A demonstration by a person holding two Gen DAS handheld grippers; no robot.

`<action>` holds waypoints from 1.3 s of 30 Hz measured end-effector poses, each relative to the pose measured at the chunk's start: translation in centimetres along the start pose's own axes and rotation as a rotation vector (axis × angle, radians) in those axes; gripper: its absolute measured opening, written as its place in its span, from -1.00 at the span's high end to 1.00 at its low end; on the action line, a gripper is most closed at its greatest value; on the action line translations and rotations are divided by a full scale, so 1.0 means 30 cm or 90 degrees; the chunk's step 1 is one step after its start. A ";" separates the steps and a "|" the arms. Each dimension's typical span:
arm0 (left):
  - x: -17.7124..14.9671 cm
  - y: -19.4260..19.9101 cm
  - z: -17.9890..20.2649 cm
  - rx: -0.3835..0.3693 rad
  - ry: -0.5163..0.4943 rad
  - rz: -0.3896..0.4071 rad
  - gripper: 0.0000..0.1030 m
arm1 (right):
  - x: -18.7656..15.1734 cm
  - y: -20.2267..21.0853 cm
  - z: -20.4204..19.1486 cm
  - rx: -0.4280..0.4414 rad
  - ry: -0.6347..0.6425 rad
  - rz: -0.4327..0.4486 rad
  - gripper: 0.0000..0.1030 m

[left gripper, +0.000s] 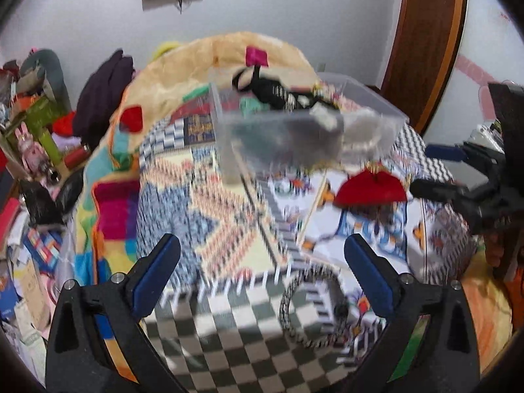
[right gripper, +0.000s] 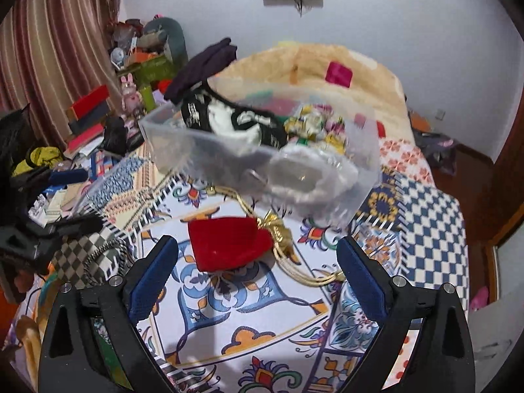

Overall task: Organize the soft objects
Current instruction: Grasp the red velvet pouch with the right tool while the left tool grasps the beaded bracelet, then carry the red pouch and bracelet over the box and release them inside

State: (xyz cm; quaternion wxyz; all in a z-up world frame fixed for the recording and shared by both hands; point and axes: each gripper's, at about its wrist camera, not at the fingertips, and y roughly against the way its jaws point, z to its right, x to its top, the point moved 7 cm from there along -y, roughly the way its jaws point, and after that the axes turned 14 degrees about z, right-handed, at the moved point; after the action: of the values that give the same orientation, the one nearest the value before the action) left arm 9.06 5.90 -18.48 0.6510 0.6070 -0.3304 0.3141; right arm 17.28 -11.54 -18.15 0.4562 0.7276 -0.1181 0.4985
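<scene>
A clear plastic bin (left gripper: 376, 104) (right gripper: 163, 144) stands on the patterned bed cover, holding black-and-white cloth (right gripper: 229, 121) and other soft items. A red velvet pouch (right gripper: 229, 245) (left gripper: 370, 190) with a gold cord (right gripper: 285, 245) lies in front of the bin. A black-and-white braided loop (left gripper: 314, 308) (right gripper: 108, 255) lies on a checkered cloth. My left gripper (left gripper: 262, 252) is open and empty above the cover, just behind the loop. My right gripper (right gripper: 257, 255) is open and empty, with the red pouch between its fingers; I cannot tell if it touches.
A cream blanket (left gripper: 203, 62) with coloured patches lies behind the bin. A cluttered side surface (left gripper: 32, 150) with boxes and toys is at the left. A dark garment (left gripper: 104, 98) lies by the blanket. A wooden door (left gripper: 425, 32) is at the right.
</scene>
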 end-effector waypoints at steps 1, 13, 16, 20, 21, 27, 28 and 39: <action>-0.026 -0.001 -0.004 0.001 0.001 -0.008 -0.93 | -0.012 -0.003 -0.004 0.001 -0.001 -0.005 -0.87; -0.097 -0.033 0.029 -0.019 -0.034 -0.035 0.18 | -0.052 -0.114 -0.041 0.030 0.004 -0.062 -0.48; -0.087 -0.044 0.029 -0.019 -0.032 -0.028 0.48 | -0.055 -0.139 -0.045 0.028 0.021 -0.067 -0.28; -0.075 -0.063 0.035 -0.021 -0.037 -0.026 0.88 | -0.060 -0.151 -0.045 0.022 0.031 -0.068 0.02; -0.073 -0.067 0.036 -0.023 -0.036 -0.026 0.89 | -0.057 -0.149 -0.041 0.022 0.028 -0.066 0.12; -0.043 -0.065 0.053 -0.034 -0.023 -0.008 0.90 | -0.051 -0.129 -0.024 0.029 0.005 -0.058 0.67; -0.031 -0.057 0.054 -0.034 -0.022 0.000 0.90 | -0.052 -0.118 -0.022 0.026 0.006 -0.054 0.68; 0.194 0.022 0.040 -0.025 0.005 0.114 0.91 | 0.074 0.034 -0.007 0.011 0.013 0.040 0.69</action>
State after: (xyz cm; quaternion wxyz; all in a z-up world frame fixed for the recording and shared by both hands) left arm 11.86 4.79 -13.31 0.6336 0.5606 -0.3868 0.3669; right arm 17.56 -11.31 -15.73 0.4352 0.7223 -0.1325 0.5208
